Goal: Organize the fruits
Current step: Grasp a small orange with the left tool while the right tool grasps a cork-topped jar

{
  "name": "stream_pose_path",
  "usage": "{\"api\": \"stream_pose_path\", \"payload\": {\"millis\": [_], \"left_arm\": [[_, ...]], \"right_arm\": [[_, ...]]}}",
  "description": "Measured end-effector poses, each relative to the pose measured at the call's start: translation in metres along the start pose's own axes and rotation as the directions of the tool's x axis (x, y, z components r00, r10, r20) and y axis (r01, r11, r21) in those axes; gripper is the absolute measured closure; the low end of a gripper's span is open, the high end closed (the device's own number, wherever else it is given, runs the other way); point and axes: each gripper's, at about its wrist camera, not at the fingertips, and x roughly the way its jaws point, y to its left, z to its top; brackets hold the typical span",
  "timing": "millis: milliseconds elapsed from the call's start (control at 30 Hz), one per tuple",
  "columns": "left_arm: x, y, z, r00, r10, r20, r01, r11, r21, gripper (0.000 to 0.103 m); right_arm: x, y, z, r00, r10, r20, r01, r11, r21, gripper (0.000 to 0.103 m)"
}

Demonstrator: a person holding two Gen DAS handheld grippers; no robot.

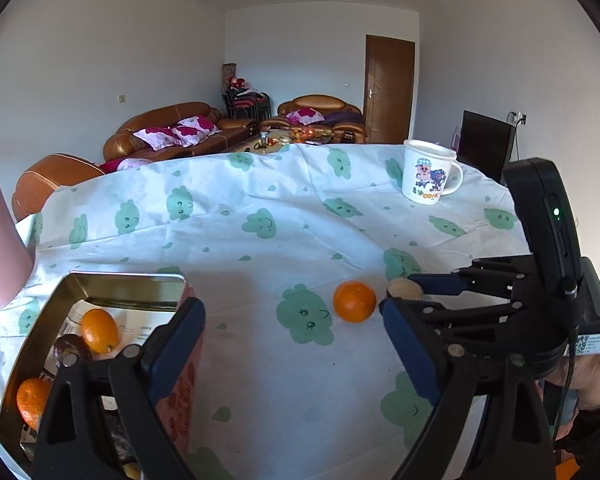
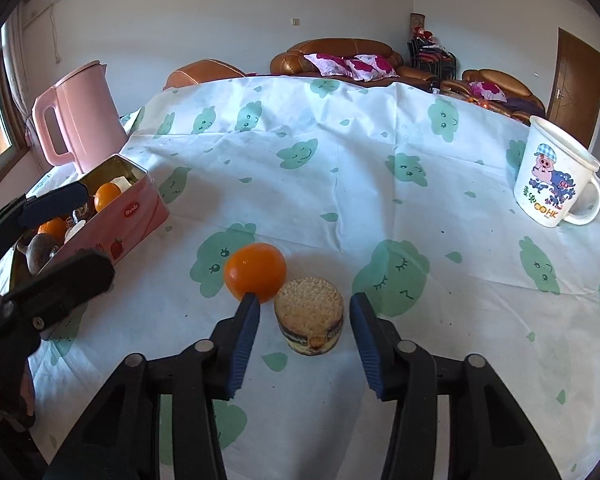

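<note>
A white tablecloth [image 2: 340, 184] printed with green smiling clouds covers the table. At two o'clock on it stands a white cartoon mug [image 2: 552, 176], upright, handle to the right. At ten o'clock a pink electric kettle [image 2: 80, 116] stands at the edge. Beyond, brown leather sofas [image 1: 172, 132] carry floral pillows [image 1: 180, 134], with a brown door [image 1: 389, 88] at one o'clock.

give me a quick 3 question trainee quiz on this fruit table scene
1. True or false: the right hand-held gripper is shut on the orange.
2. What sits between the right hand-held gripper's open fingers? A) round cake B) mug C) kettle
3. Fill in: the left hand-held gripper hangs open beside the pink ____ that holds fruit.

Key: 1 false; 2 A; 3 tin
</note>
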Motion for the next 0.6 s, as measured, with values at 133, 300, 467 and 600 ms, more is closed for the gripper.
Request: {"api": "stream_pose_path", "payload": {"millis": [133,300,467,600], "left_arm": [[0.015,-0.01,-0.001,0.999,-0.023,-0.036,0.023,1.0,-0.002,0.011],[0.032,-0.022,0.002,0.996,-0.045,-0.081,0.046,0.999,0.013,0.016],[0.05,-0.031,0.006,0.987,-0.074,-0.14,0.078,0.997,0.025,0.026],[0.063,-0.036,0.006,0.975,-0.107,-0.193,0.112,0.994,0.018,0.034]], "right_arm": [[-0.011,-0.008,-0.002,0.999,0.005,0.047,-0.007,0.999,0.042,0.067],[-0.027,-0.023,-0.005,0.992,-0.043,0.119,0.027,0.991,0.131,0.067],[-0.026,-0.034,-0.005,0.992,-0.061,0.111,0.04,0.982,0.185,0.067],[-0.026,-0.037,-0.005,0.991,-0.068,0.114,0.044,0.979,0.2,0.067]]}}
